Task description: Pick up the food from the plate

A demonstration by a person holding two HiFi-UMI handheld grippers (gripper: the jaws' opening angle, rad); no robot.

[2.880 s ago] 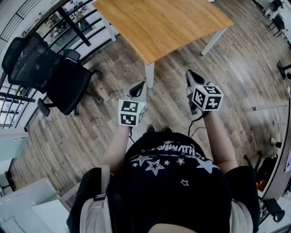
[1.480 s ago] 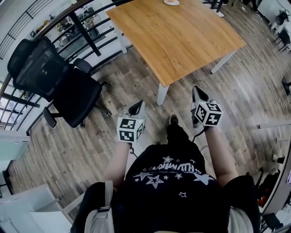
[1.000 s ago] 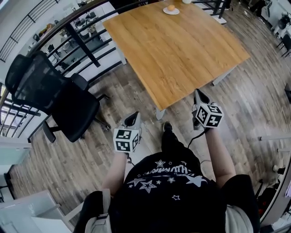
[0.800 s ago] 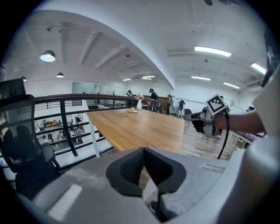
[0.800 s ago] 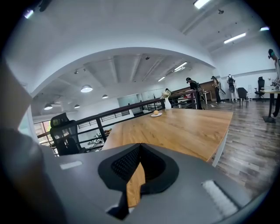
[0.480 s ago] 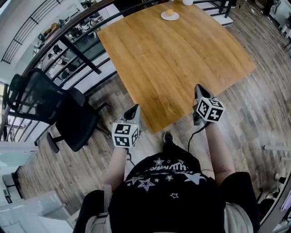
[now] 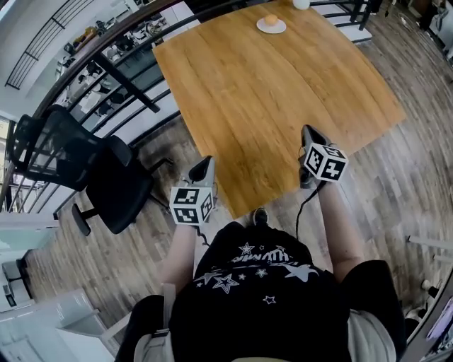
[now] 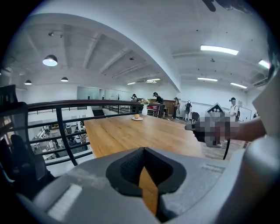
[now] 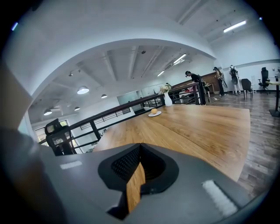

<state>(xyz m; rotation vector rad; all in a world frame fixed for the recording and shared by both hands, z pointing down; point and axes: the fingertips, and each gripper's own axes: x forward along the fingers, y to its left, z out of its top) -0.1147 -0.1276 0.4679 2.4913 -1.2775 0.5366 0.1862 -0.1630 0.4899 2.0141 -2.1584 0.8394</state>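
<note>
We stand at the near edge of a wooden tabletop (image 7: 269, 92) with a gripper in each hand, both raised in front of our black star-printed shirt (image 7: 262, 283). The left gripper (image 7: 206, 165) hangs over the plank floor (image 7: 396, 162) just off the tabletop's near left edge. In its own view (image 8: 144, 164) the fingers are pressed together, with only a thin sliver of wood showing through them and nothing held. The right gripper (image 7: 308, 132) sits above the near right part of the tabletop. Its fingers are likewise closed on each other and empty in its own view (image 9: 135, 168). The food (image 7: 270, 20), a small round orange piece, rests on a white plate (image 7: 272, 28) at the far end of the tabletop, well apart from both grippers. We also see the food (image 8: 137, 116) on the plate (image 8: 137, 118) in the left gripper view. The right gripper view shows the food (image 9: 154, 111) and the plate (image 9: 154, 114) far down the wood. A white vase (image 7: 301, 3) stands just beyond the plate, near the far edge. It shows in the left gripper view (image 8: 144, 110) and the right gripper view (image 9: 168, 100) too. A black railing (image 7: 106, 63) runs along the left side of the tabletop, and a black office chair (image 7: 106, 177) stands on the floor beside it, to our left.
</note>
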